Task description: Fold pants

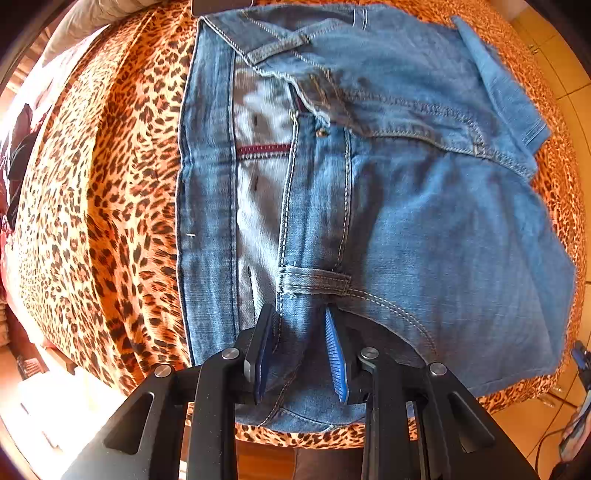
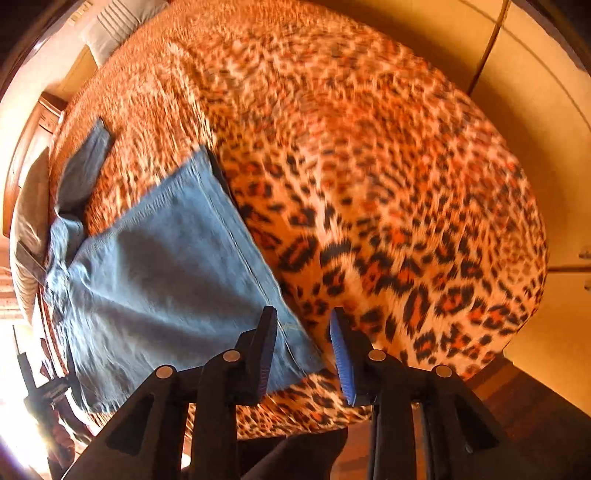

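Blue jeans (image 1: 424, 221) lie flat on a leopard-print bedspread (image 1: 110, 184), with the waistband running top to bottom at the left and a leg folded over at the upper right. My left gripper (image 1: 299, 332) points down over the waistband near a belt loop (image 1: 314, 282). Its blue pads stand apart with denim between them. In the right wrist view a jeans leg (image 2: 159, 258) stretches to the left. My right gripper (image 2: 301, 332) hovers open over the leg's near corner, one finger above denim and the other above the bedspread (image 2: 406, 184).
Pillows (image 2: 110, 33) lie at the far end of the bed. The bed's near edge drops to a tiled floor (image 1: 546, 417). Pale cupboard doors (image 2: 535, 92) stand to the right. The right wrist view is motion-blurred.
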The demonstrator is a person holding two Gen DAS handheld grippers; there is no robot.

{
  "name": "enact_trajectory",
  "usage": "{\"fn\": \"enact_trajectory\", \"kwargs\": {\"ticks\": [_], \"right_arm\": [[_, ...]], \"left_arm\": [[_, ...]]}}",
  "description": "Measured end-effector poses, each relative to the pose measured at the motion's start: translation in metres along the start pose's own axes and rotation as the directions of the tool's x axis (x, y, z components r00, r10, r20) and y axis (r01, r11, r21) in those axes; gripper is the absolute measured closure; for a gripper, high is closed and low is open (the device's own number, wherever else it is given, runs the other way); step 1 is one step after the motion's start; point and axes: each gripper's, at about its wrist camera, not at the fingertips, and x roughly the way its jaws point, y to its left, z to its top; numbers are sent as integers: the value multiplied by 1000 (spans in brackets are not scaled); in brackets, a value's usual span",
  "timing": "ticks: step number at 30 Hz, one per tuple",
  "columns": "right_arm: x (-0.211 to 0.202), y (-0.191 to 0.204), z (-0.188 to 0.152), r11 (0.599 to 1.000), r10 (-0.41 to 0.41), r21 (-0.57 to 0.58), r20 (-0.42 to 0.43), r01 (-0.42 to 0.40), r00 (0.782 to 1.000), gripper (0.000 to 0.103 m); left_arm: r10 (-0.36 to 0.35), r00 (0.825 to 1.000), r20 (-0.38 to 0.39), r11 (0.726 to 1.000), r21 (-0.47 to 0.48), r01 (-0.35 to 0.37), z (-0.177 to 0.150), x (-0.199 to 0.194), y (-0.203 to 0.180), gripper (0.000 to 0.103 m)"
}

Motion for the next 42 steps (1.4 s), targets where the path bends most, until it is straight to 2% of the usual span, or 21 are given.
{"fn": "enact_trajectory", "kwargs": {"ticks": [3,4,6,8,10,14,16,18,20,23,25,26,27,30,32,34,36,37,38,40,42], "right_arm": [[-16,37,31,996,65,-68,75,-60,995,48],[-15,52,43,992,96,-93,79,-88,992,48],[-7,88,65,981,157,-129,66,-147,985,48],[11,125,85,964,226,-154,41,-217,973,48],[34,160,110,952,269,-159,18,-263,963,47],[91,221,153,943,305,-124,-56,-310,951,44],[118,242,168,947,304,-88,-71,-309,950,44],[139,259,177,938,340,-47,-87,-344,937,44],[159,273,183,946,321,-12,-92,-324,942,44],[176,288,189,948,317,-8,-92,-319,944,44],[175,297,194,945,318,-60,-51,-321,947,55],[176,302,199,943,316,-90,-58,-320,947,92],[173,301,201,942,310,-110,-67,-316,948,97],[153,284,221,936,324,-137,-21,-324,946,97],[135,258,240,938,339,-93,41,-334,940,97],[130,225,257,964,263,-55,84,-259,961,97],[147,200,265,979,202,-3,8,-202,979,95],[153,195,262,986,164,-1,-16,-164,986,93],[154,192,260,985,169,-10,-30,-169,985,89],[146,190,259,988,153,-27,-15,-154,988,86],[131,185,263,984,173,-34,30,-172,984,77]], "left_arm": [[-23,998,63,999,-23,25,14,-28,15,70],[-28,996,82,998,-46,32,19,-37,22,67],[-55,992,113,992,-108,67,34,-51,41,45],[-90,986,141,977,-178,115,49,-48,66,39],[-126,982,143,961,-228,156,72,-46,79,39],[-175,977,122,924,-322,205,111,1,97,38],[-233,966,111,896,-362,258,121,22,96,38],[-281,954,102,875,-381,299,126,37,88,38],[-277,956,92,876,-385,291,130,46,80,38],[-221,972,77,897,-376,233,138,61,72,41],[-172,983,66,908,-376,184,140,66,65,57],[-157,986,55,910,-381,166,142,68,63,78],[-141,989,49,909,-390,150,142,68,61,85],[-119,987,105,909,-389,151,140,52,53,88],[-100,985,138,923,-356,144,139,38,44,89],[-46,990,133,945,-315,86,143,40,36,89],[-2,997,74,954,-300,25,150,57,33,89],[-21,999,41,950,-311,33,149,64,37,89],[-56,998,36,942,-330,65,147,65,43,89],[-109,990,84,929,-344,132,142,53,58,89],[-145,977,157,918,-347,192,140,33,77,86]]}}
